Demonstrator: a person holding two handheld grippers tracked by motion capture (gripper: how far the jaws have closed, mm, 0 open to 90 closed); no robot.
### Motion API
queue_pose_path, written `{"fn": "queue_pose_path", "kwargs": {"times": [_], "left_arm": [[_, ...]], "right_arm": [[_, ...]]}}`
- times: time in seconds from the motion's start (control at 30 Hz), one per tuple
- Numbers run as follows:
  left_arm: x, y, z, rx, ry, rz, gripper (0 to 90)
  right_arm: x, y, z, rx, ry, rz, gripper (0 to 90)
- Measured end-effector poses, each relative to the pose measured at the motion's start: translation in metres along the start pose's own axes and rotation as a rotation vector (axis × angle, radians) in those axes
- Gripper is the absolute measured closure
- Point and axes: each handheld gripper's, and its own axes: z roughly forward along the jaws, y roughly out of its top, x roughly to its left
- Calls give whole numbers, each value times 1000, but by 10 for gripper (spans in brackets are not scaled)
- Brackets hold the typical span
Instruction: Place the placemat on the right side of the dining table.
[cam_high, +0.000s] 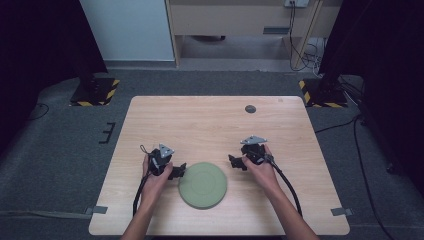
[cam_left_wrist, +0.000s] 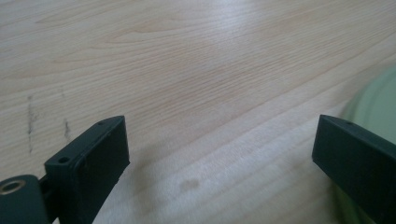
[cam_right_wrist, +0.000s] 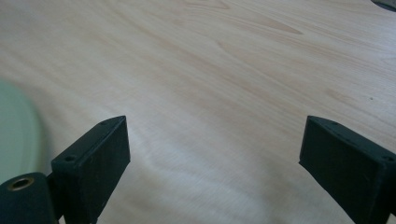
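While flat, green plate (cam_high: 202, 185) between both open claws (cam_high: 179, 171).

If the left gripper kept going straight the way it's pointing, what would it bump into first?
Probably just the wooden table. The left gripper has its jaws open with bare wood between and ahead of them. The green plate sits off by one jaw, so it might graze that rim; depth is hard to judge.

No legible text (anywhere here)
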Motion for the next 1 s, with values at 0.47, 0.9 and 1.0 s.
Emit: {"fn": "queue_pose_path", "kwargs": {"times": [0.47,0.9,1.0], "left_arm": [[-22,-32,-62,-111,-46,86,46],[-40,-52,-76,-98,-111,136,58],[-43,-55,-75,-94,-117,148,58]], "right_arm": [[33,-25,-54,-65,88,-58,103],[62,-49,-65,-29,137,-172,131],[67,-53,-63,-29,146,-160,135]]}}
